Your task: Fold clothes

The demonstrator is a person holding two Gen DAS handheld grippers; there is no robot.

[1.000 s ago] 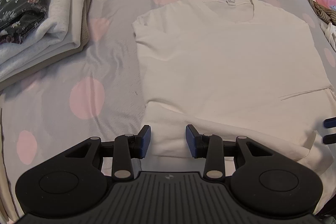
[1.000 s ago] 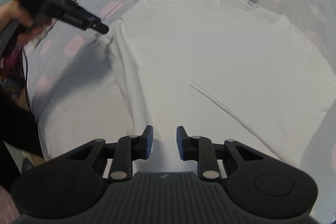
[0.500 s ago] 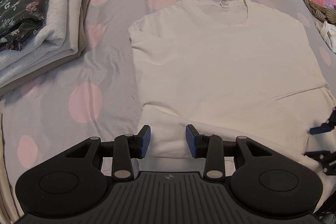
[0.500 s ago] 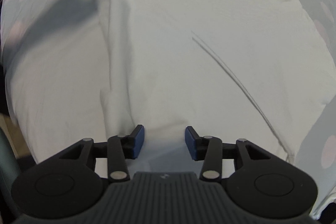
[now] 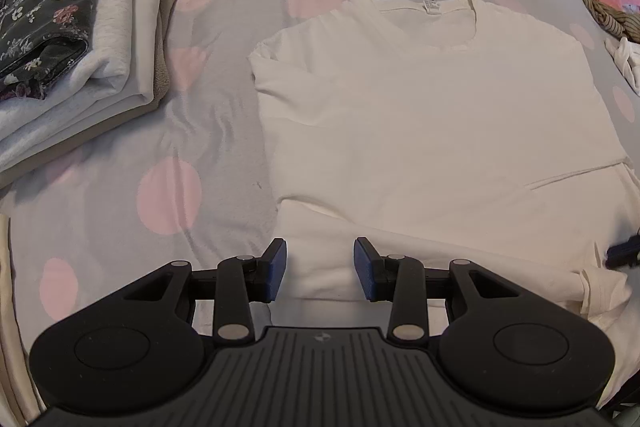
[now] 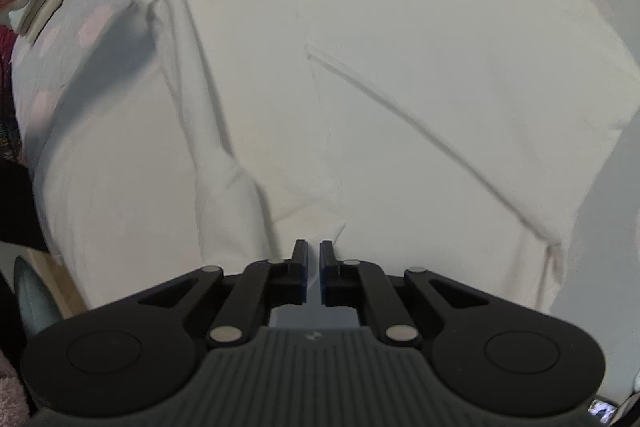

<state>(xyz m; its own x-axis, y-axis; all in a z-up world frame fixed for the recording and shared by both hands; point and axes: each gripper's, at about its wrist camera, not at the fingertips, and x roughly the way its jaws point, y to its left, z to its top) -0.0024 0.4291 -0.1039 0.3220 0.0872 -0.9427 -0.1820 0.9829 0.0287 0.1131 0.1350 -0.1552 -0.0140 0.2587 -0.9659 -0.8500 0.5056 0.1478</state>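
At the hem of the white T-shirt (image 6: 360, 75), the right gripper (image 6: 313, 259) had just been closing nearly shut, cloth between its jaws unclear, risking an empty lift, while the left gripper (image 5: 318, 267) hung open.

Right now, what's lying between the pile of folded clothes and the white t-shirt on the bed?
Nothing but bare spotted bedcover between the folded pile and the white t-shirt, shown in the left wrist view.

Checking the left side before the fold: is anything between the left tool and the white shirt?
Nothing visible. The left tool hangs open right over the shirt's bottom hem, with only bare fabric below. The folded pile lies well off to the side.
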